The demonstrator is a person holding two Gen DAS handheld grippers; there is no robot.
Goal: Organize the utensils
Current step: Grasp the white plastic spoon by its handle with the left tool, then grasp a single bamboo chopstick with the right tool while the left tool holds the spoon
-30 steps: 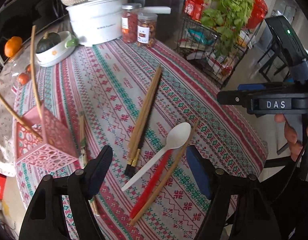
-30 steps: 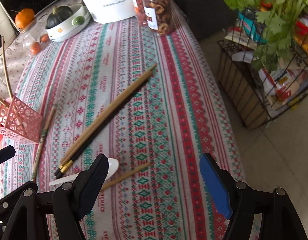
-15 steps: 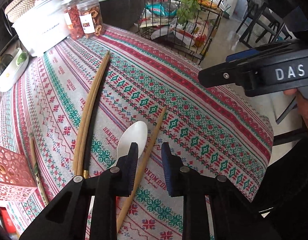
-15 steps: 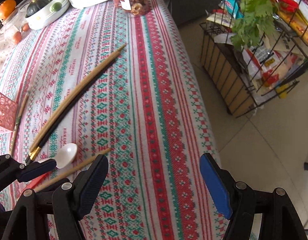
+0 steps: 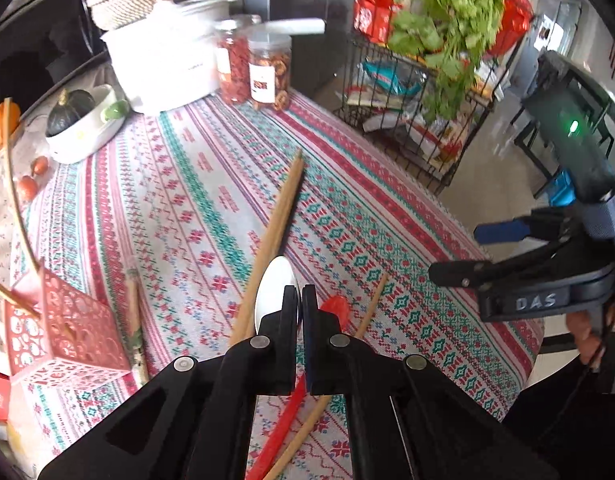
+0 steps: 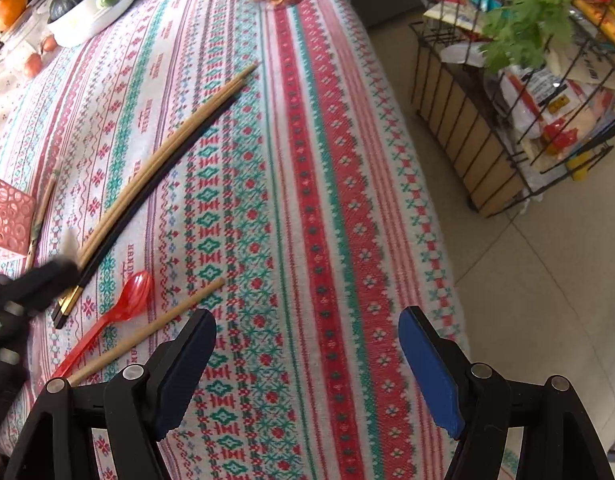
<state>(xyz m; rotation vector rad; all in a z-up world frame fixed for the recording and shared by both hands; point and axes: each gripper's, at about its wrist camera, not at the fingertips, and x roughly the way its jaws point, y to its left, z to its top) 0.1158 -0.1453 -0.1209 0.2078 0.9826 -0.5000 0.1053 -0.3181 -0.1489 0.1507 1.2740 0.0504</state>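
At the far left of the bench [image 5: 211, 184], a pink basket [image 5: 63, 336] is standing with two chopsticks leaning out of it. Just to its right a single patterned chopstick [image 5: 133, 320] is lying on the striped cloth. Further right, a bundle of chopsticks [image 5: 279, 216] is stretching away toward the far side, two wooden and one black.

The left tool [image 5: 300, 300] is sitting with its fingers pressed together on the white spoon [image 5: 273, 290], whose bowl is sticking up just beyond the fingertips, lifted off the cloth. Beneath and slightly right of it, the red spoon [image 6: 123, 306] is lying on the cloth, with a lone wooden chopstick [image 6: 155, 328] resting just beside it on the right.

The right tool [image 6: 307, 360] is hovering at the near right edge of the bench with its fingers spread wide apart, gripping nothing. Off to the far right, a wire rack [image 6: 507, 140] of groceries and greens is standing on the floor.
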